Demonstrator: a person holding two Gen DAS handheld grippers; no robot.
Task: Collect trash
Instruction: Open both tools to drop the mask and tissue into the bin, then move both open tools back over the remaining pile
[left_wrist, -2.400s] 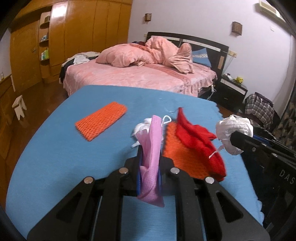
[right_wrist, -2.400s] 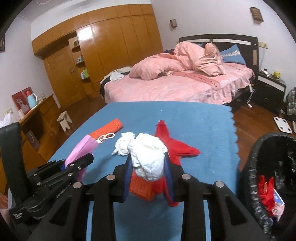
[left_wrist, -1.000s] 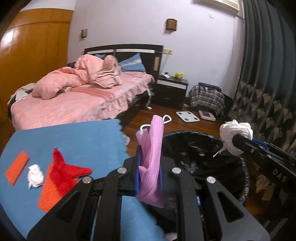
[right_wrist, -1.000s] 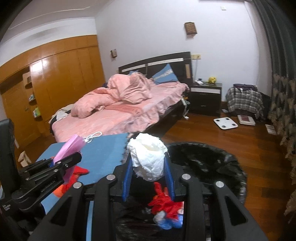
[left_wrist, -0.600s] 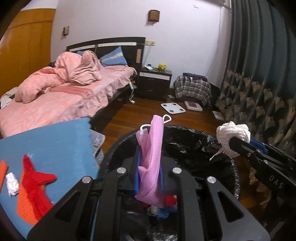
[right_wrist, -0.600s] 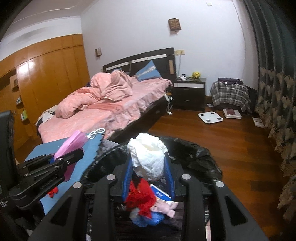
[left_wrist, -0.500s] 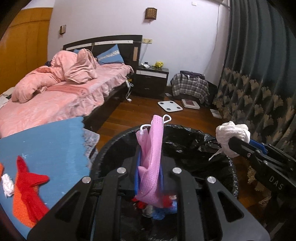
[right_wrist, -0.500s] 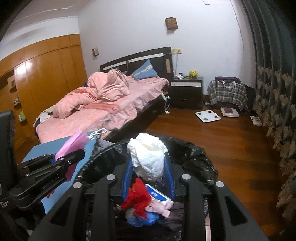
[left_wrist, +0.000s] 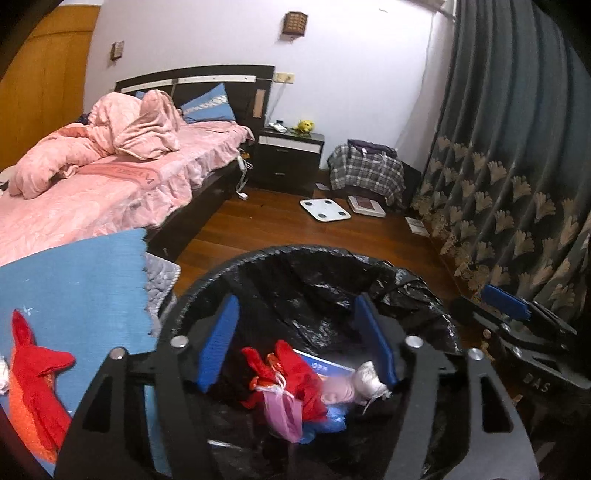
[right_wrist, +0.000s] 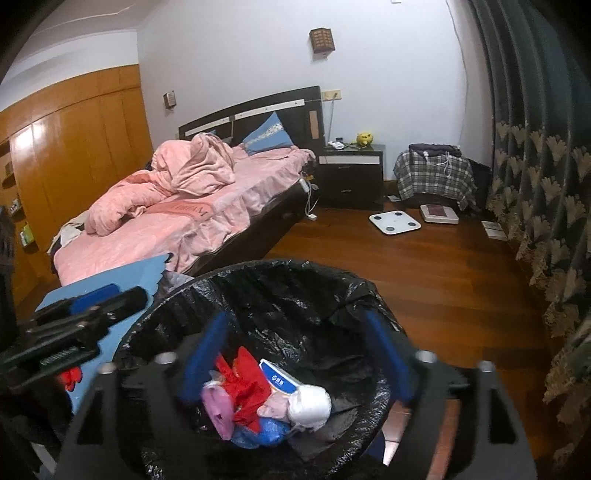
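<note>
Left wrist – pink mask (left_wrist: 282, 413) in bin (left_wrist: 402, 280), below left claw (left_wrist: 295, 341).

Pink bed (left_wrist: 110, 184) — nightstand (left_wrist: 290, 158) — scale (left_wrist: 325, 209)

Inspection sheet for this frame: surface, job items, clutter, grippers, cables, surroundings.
Surface: blue table cover, edge beside the bin.
Job's things: pink mask and white wad lie in the black-lined trash bin on red, blue and boxed trash.
Clutter: red cloth over an orange mat on the cover.
Grippers: left gripper and right gripper open above the bin, jaws just opened, nothing between them.
Cables: white cord and plug hang at the bed side.
Surroundings: pink bed, nightstand, scale on wood floor, plaid bag, dark curtain.
</note>
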